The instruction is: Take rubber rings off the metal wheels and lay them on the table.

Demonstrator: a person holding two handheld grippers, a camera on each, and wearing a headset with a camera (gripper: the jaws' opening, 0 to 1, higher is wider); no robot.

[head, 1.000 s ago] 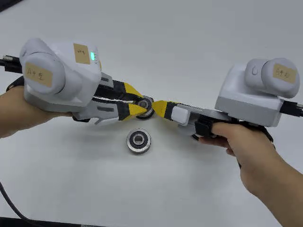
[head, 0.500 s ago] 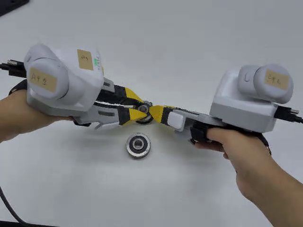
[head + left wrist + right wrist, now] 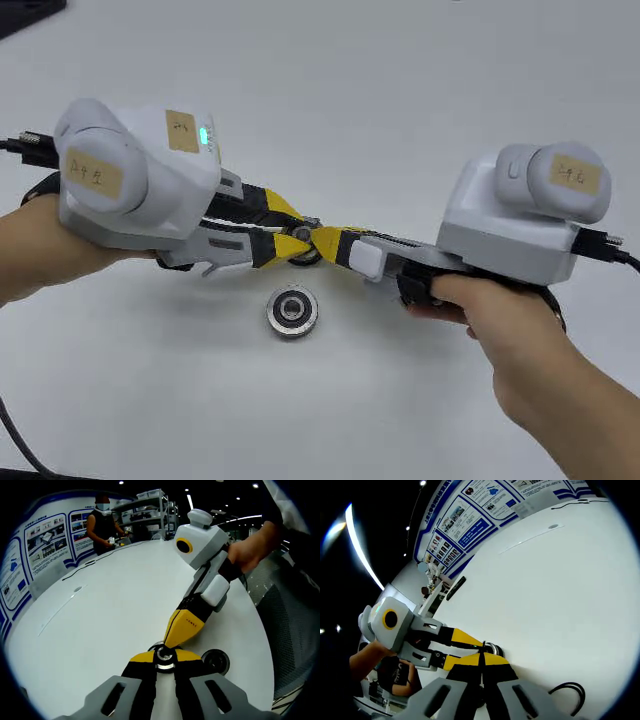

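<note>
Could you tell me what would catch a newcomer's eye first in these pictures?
The two grippers meet tip to tip over the middle of the white table. The left gripper is shut on a small metal wheel, and the right gripper, its yellow tips closed, reaches that wheel's rim from the other side. A second wheel, dark-rimmed, lies flat on the table just in front of them, nearer the person.

A shiny metal wheel [image 3: 292, 311] wears a matt rubber ring [image 3: 271, 313] on the smooth matt table [image 3: 400, 80].
</note>
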